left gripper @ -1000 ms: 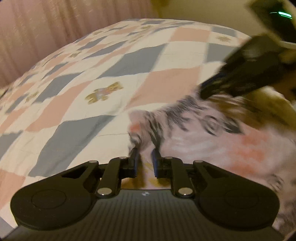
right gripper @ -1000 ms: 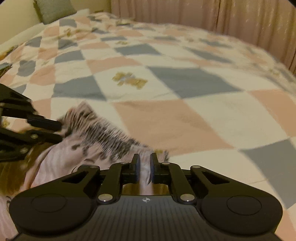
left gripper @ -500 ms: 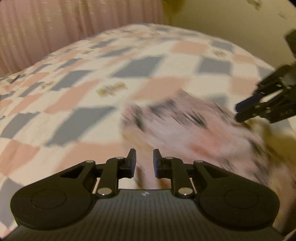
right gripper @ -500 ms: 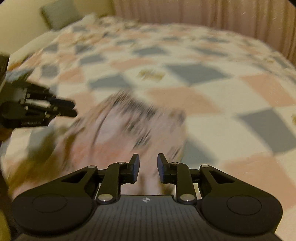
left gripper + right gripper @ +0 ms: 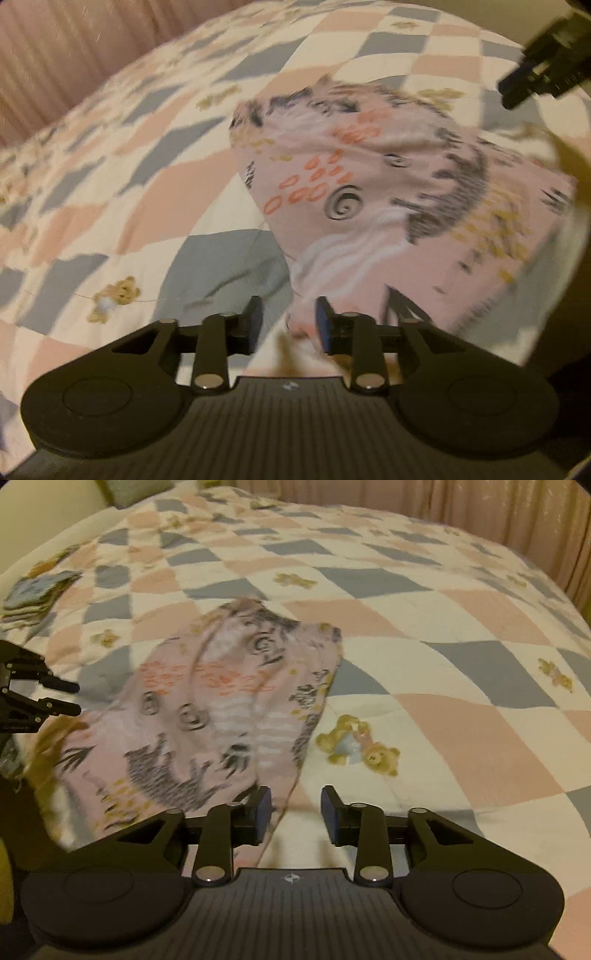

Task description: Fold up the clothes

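Both claws hang with fingers parted and empty: the left claw (image 5: 287,320) by the near edge of the pink printed garment (image 5: 388,192), the right claw (image 5: 296,811) beside it. The garment lies flat on a checkered teddy-bear quilt (image 5: 461,657), pink curtains (image 5: 461,506) behind.

A pink printed cotton garment (image 5: 225,716) lies spread on the pink, grey and cream checked quilt (image 5: 461,686), its near edge just beside the parted fingers of the black right gripper (image 5: 295,808), the black left gripper (image 5: 55,698) gaping beside its left edge.
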### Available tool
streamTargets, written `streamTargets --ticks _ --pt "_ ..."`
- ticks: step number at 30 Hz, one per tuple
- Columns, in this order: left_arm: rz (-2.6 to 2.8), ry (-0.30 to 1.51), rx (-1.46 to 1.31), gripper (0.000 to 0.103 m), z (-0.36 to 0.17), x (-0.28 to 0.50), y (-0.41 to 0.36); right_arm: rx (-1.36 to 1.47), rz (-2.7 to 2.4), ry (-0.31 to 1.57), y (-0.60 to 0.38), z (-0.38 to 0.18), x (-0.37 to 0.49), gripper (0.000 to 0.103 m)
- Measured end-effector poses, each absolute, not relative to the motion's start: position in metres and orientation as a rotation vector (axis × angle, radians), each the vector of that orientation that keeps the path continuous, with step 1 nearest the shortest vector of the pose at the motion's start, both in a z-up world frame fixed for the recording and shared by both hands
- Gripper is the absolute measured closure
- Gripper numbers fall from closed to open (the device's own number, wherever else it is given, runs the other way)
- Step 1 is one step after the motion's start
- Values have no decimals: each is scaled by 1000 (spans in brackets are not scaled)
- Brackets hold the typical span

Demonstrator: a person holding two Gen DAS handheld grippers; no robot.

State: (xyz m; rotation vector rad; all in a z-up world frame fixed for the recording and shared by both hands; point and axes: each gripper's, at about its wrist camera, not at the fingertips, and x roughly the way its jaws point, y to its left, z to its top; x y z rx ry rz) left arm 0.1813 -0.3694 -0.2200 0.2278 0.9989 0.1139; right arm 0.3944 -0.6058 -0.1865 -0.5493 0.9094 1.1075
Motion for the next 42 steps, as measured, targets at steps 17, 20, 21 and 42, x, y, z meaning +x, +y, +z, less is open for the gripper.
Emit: streamTargets --ticks 17,20,21,42 --pt "-255 826 1006 38 -290 104 -421 -690 1149 1011 -624 -209 274 57" --pt "-318 784 1082 38 -303 105 -422 -697 1139 1004 -618 -210 269 57" --pt "-336 768 1107 38 -307 106 -422 -697 1134 1000 -617 -210 269 57" --pt "-344 809 685 93 -253 149 -383 -868 1211 710 -565 -233 229 36"
